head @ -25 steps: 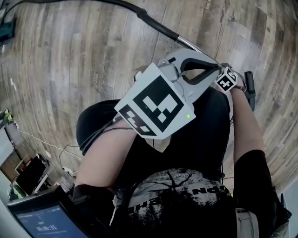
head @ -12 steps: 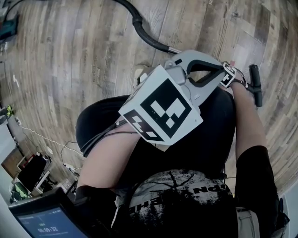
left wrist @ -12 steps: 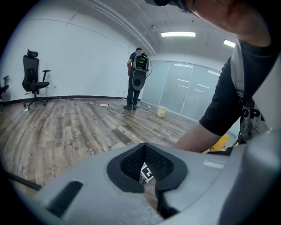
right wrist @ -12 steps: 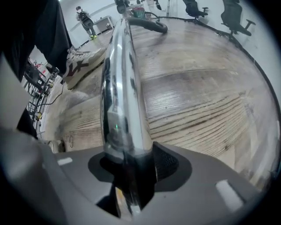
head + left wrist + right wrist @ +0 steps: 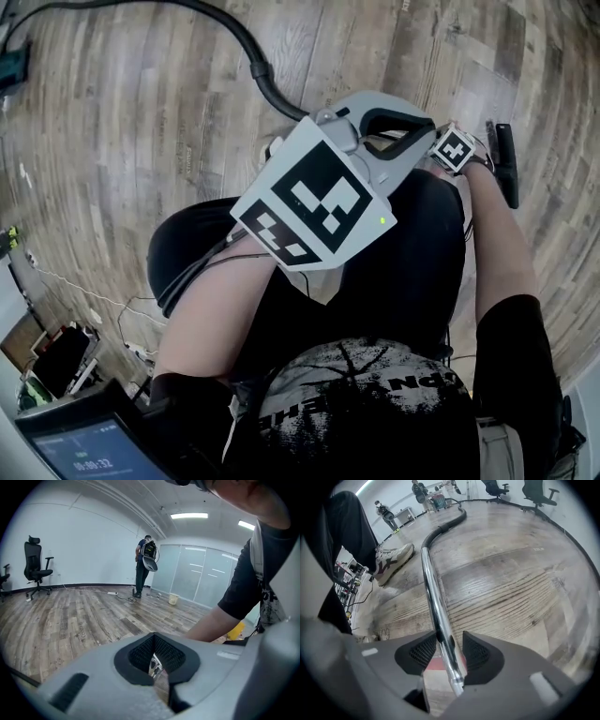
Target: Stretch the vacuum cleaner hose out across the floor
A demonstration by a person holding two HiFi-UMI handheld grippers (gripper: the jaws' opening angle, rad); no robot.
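**Vacuum hose** (image 5: pixel 246 42): black, lying on the wood floor (image 5: pixel 112 169) in a curve, not yet straight. Its chrome tube (image 5: pixel 433 597) runs back toward the person.

**Right tongs** (image 5: pixel 449 650): pads have just been parting and have let go of the tube, which lies loose between them.

**Left tongs** (image 5: pixel 154 660): clenched, empty, held aloft.

**Hazard:** the freed tube may roll, or the curved hose may spring back and undo the stretch. The shoe (image 5: pixel 391 559) beside it could snag.
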